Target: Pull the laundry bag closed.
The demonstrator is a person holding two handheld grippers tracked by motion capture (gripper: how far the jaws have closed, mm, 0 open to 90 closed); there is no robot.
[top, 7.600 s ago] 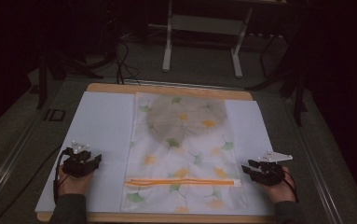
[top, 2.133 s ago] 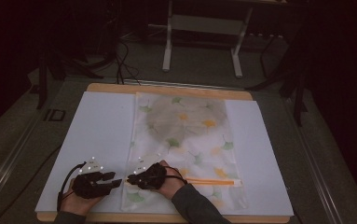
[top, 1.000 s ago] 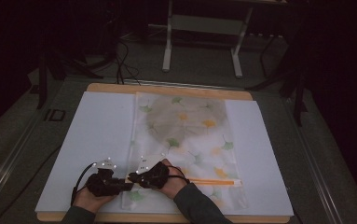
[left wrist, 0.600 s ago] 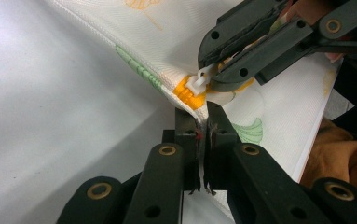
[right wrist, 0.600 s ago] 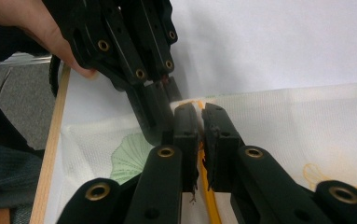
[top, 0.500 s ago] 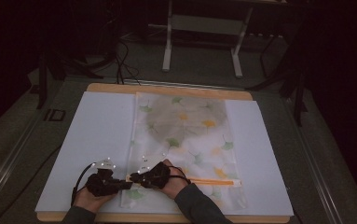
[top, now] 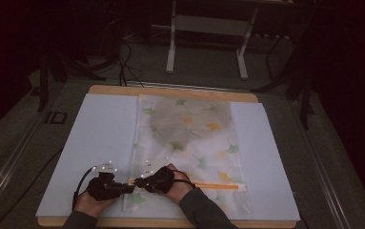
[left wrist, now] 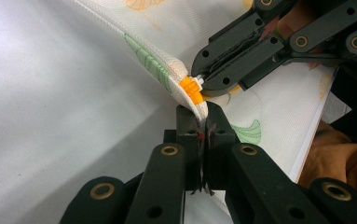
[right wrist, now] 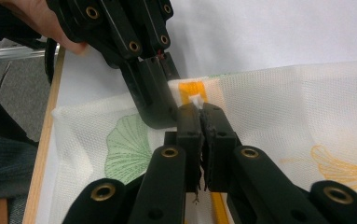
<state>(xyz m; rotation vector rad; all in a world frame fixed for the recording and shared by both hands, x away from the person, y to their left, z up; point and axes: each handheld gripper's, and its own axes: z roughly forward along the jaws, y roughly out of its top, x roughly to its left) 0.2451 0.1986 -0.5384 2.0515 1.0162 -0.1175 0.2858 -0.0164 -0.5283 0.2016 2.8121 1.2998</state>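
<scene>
Two grippers close together at mesh bag's (top: 189, 148) near-left corner, near table's (top: 170, 223) front edge; white mat (top: 99, 138) open to the left. Left gripper (left wrist: 203, 122) just clamped on fabric beside orange zipper (left wrist: 191, 89). Right gripper (right wrist: 201, 111) pinching white zipper pull, closing. Earlier, both far apart.

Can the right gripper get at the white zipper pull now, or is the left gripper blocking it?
Probably yes. The right gripper has its jaws shut on the white pull. The left gripper pinches the bag edge beside the orange zipper, close but not in the way.
</scene>
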